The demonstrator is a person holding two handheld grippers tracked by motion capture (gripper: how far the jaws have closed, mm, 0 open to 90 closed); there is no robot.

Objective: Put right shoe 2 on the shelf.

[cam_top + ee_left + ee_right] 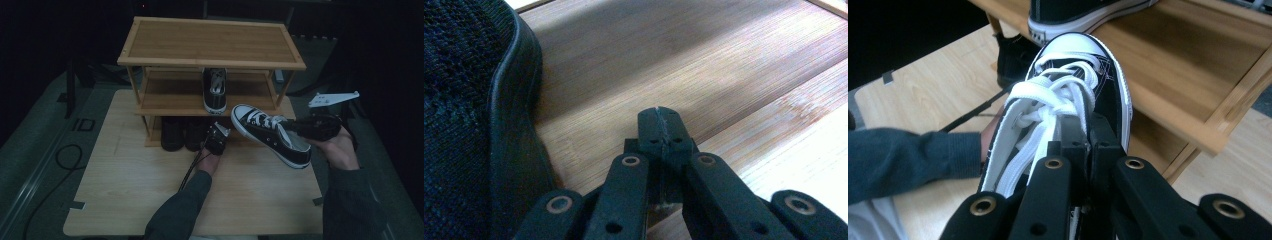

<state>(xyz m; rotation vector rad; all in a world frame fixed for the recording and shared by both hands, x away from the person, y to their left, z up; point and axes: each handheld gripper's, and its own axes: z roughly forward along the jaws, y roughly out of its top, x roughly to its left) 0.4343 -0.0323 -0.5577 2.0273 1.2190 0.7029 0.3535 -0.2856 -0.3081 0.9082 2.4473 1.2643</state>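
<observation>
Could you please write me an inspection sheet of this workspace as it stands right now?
Surface: light wooden table, bare in front; a bamboo shoe rack stands at its far side.
Job's things: black sneaker with white laces, held off the table in front of the rack, toe toward it; matching sneaker on the middle shelf.
Clutter: dark shoes on the bottom shelf.
Grippers: right gripper shut on the held sneaker's side wall; left gripper shut and empty, low by the bottom shelf.
Cables: one trails from the left gripper along the sleeve; a floor cable loops left of the table.
Surroundings: dark, grey floor.
</observation>
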